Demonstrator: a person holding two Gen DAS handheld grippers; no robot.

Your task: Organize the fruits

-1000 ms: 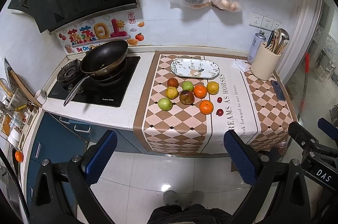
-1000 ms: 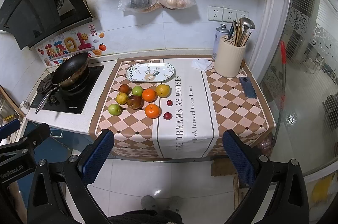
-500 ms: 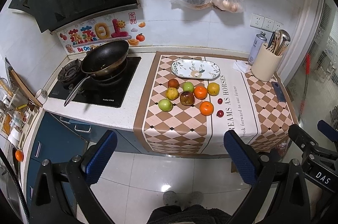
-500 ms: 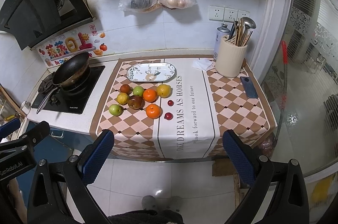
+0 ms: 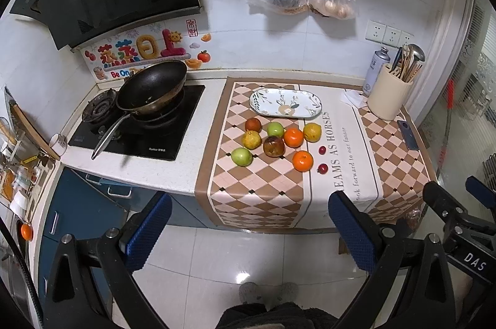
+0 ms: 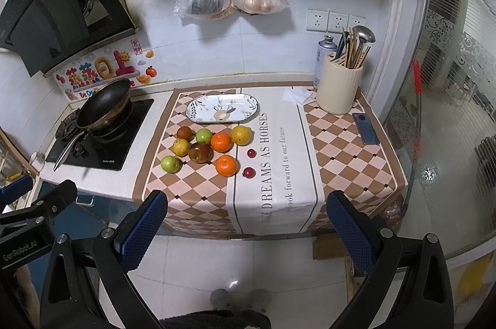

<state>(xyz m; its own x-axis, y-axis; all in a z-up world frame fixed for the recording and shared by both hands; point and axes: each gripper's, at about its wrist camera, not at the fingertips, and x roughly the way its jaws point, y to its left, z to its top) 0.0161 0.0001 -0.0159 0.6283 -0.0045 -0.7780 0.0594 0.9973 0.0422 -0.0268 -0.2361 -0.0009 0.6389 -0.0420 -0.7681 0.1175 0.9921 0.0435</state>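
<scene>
Both tongs, left (image 5: 248, 223) and right (image 6: 246, 219), hang released off the bench (image 6: 102, 178) edge (nothing gripped). Fruits (image 6: 201, 152) cluster just beside the empty oval plate (image 6: 222, 108).

My fingers (image 5: 148, 231) spread, nothing between. Open floor up to counter edge. Bare cloth (image 6: 279, 174) right of fruit cluster (image 6: 206, 147); plate (image 6: 221, 108) directly behind it, utensil holder (image 6: 338, 90) far right, pan (image 5: 152, 88) left.
</scene>
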